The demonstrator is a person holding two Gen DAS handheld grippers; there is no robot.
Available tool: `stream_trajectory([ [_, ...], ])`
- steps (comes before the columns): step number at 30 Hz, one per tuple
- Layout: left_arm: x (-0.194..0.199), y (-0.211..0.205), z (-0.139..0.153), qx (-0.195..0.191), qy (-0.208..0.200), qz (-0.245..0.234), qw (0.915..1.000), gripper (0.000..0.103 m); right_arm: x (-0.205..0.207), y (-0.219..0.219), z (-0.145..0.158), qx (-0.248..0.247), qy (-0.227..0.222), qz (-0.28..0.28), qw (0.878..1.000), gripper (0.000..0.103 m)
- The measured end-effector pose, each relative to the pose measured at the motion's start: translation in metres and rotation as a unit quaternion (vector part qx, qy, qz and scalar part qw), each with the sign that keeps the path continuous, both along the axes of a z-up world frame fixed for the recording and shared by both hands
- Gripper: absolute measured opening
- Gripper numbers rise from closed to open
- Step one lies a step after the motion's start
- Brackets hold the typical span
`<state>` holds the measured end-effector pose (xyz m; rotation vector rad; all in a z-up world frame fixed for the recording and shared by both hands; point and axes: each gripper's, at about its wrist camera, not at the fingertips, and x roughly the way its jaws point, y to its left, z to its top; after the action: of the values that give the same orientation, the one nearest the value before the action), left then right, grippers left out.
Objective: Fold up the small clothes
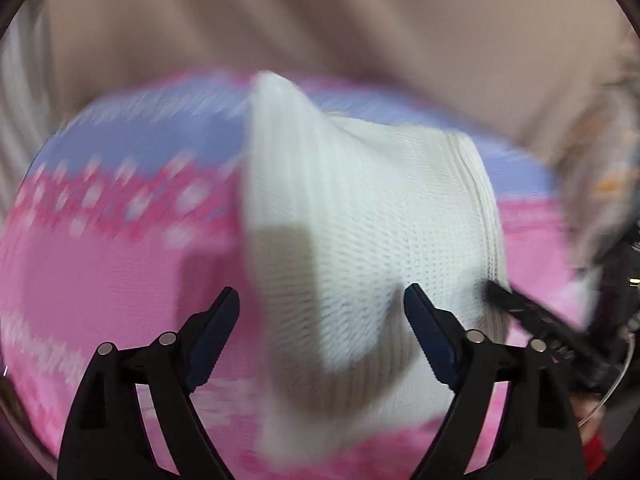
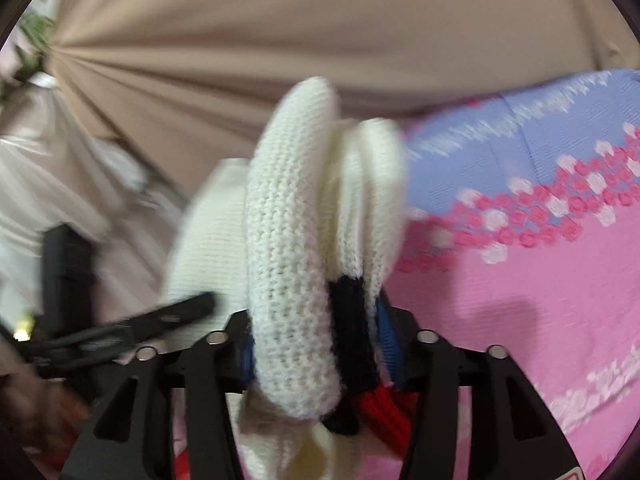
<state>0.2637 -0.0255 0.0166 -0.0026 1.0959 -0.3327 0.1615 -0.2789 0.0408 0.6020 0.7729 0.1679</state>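
Note:
A small white knitted garment [image 1: 360, 216] with black and red trim hangs bunched above the pink and lilac bedspread [image 1: 100, 264]. In the left wrist view my left gripper [image 1: 322, 308] is open, its fingers either side of the hanging knit and not pinching it. In the right wrist view my right gripper [image 2: 316, 340] is shut on folds of the white garment [image 2: 288, 240], with black trim [image 2: 352, 332] and red trim [image 2: 384, 412] between the fingers. The right gripper also shows at the right edge of the left wrist view [image 1: 540, 320]. Both views are motion-blurred.
A beige curtain or sheet [image 2: 280, 40] fills the background. The bedspread [image 2: 540, 280] has a pink and white flower band. The left gripper shows as a dark blurred shape [image 2: 120, 328] at the left of the right wrist view. Pale fabric [image 2: 48, 168] lies far left.

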Motion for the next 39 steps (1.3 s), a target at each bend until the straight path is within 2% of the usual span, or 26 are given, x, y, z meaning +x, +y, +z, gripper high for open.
stream_trajectory([
  [1, 0.008, 0.010, -0.020, 0.013, 0.026, 0.018, 0.9994, 0.065, 0.011, 0.001, -0.021, -0.026, 0.028, -0.007, 0.999, 0.052],
  [2, 0.012, 0.025, -0.035, 0.003, 0.056, 0.036, 0.9978, 0.065, 0.026, 0.001, -0.054, -0.074, 0.094, -0.026, 0.992, 0.050],
  [3, 0.011, 0.039, -0.040, -0.026, 0.070, 0.050, 0.9959, 0.066, 0.030, 0.000, -0.071, -0.087, 0.135, -0.039, 0.986, 0.039],
  [4, 0.007, 0.053, -0.041, -0.068, 0.070, 0.063, 0.9932, 0.073, 0.028, -0.002, -0.081, -0.073, 0.154, -0.045, 0.984, 0.035],
  [6, 0.008, 0.064, -0.041, -0.088, 0.066, 0.075, 0.9911, 0.083, 0.013, -0.005, -0.079, -0.016, 0.126, -0.045, 0.991, 0.038],
  [7, 0.012, 0.065, -0.044, -0.090, 0.067, 0.075, 0.9908, 0.084, 0.010, -0.004, -0.074, -0.020, 0.114, -0.044, 0.992, 0.051],
  [9, 0.024, 0.063, -0.054, -0.092, 0.065, 0.080, 0.9903, 0.090, 0.019, 0.005, -0.068, -0.058, 0.108, -0.033, 0.992, 0.063],
  [11, 0.033, 0.059, -0.074, -0.123, 0.072, 0.079, 0.9867, 0.094, 0.037, 0.011, -0.070, -0.067, 0.109, -0.023, 0.991, 0.065],
  [12, 0.038, 0.056, -0.082, -0.128, 0.082, 0.083, 0.9849, 0.094, 0.053, 0.014, -0.076, -0.058, 0.113, -0.015, 0.992, 0.071],
  [14, 0.050, 0.046, -0.099, -0.149, 0.100, 0.075, 0.9808, 0.093, 0.074, 0.014, -0.095, -0.042, 0.131, -0.005, 0.991, 0.074],
  [15, 0.055, 0.042, -0.106, -0.149, 0.105, 0.072, 0.9806, 0.088, 0.091, 0.017, -0.111, -0.036, 0.153, 0.001, 0.988, 0.074],
  [16, 0.060, 0.038, -0.113, -0.152, 0.110, 0.066, 0.9800, 0.071, 0.099, 0.019, -0.122, -0.033, 0.167, 0.005, 0.985, 0.074],
  [17, 0.064, 0.033, -0.116, -0.155, 0.116, 0.057, 0.9793, 0.067, 0.106, 0.021, -0.133, -0.027, 0.178, 0.010, 0.984, 0.074],
  [18, 0.065, 0.031, -0.111, -0.155, 0.110, 0.054, 0.9803, 0.057, 0.113, 0.022, -0.145, -0.014, 0.185, 0.019, 0.982, 0.067],
  [19, 0.064, 0.028, -0.102, -0.155, 0.101, 0.045, 0.9817, 0.047, 0.116, 0.022, -0.149, -0.004, 0.180, 0.019, 0.983, 0.053],
  [21, 0.061, 0.022, -0.074, -0.164, 0.066, 0.014, 0.9841, 0.043, 0.115, 0.022, -0.137, 0.005, 0.164, 0.017, 0.986, 0.037],
  [23, 0.058, 0.016, -0.052, -0.170, 0.030, -0.006, 0.9849, 0.043, 0.108, 0.021, -0.110, 0.010, 0.119, 0.017, 0.993, 0.032],
  [25, 0.061, 0.007, -0.048, -0.153, 0.006, -0.016, 0.9881, 0.047, 0.096, 0.024, -0.078, -0.014, 0.070, 0.018, 0.997, 0.032],
  [27, 0.067, -0.006, -0.068, -0.095, 0.002, -0.015, 0.9954, 0.050, 0.091, 0.023, -0.066, -0.031, 0.047, 0.009, 0.998, 0.033],
  [29, 0.072, -0.013, -0.093, -0.049, 0.025, -0.003, 0.9985, 0.053, 0.100, 0.017, -0.085, -0.043, 0.072, -0.004, 0.996, 0.039],
  [31, 0.064, -0.003, -0.082, -0.063, 0.012, 0.008, 0.9979, 0.053, 0.115, 0.007, -0.129, -0.075, 0.154, -0.017, 0.985, 0.040],
  [32, 0.055, 0.001, -0.070, -0.058, 0.003, 0.011, 0.9982, 0.052, 0.114, 0.001, -0.135, -0.059, 0.157, -0.020, 0.986, 0.039],
  [33, 0.048, 0.004, -0.061, -0.054, -0.008, 0.014, 0.9984, 0.052, 0.105, -0.003, -0.125, -0.040, 0.140, -0.032, 0.989, 0.039],
  [36, 0.023, 0.013, -0.046, -0.033, -0.032, 0.021, 0.9987, 0.062, 0.075, 0.009, -0.075, -0.098, 0.082, -0.044, 0.991, 0.034],
  [38, 0.017, 0.010, -0.062, -0.007, -0.014, 0.019, 0.9997, 0.062, 0.056, 0.026, -0.056, -0.119, 0.063, -0.018, 0.991, 0.031],
  [39, 0.015, 0.007, -0.072, 0.006, -0.001, 0.020, 0.9998, 0.062, 0.052, 0.033, -0.059, -0.123, 0.066, -0.005, 0.990, 0.026],
])
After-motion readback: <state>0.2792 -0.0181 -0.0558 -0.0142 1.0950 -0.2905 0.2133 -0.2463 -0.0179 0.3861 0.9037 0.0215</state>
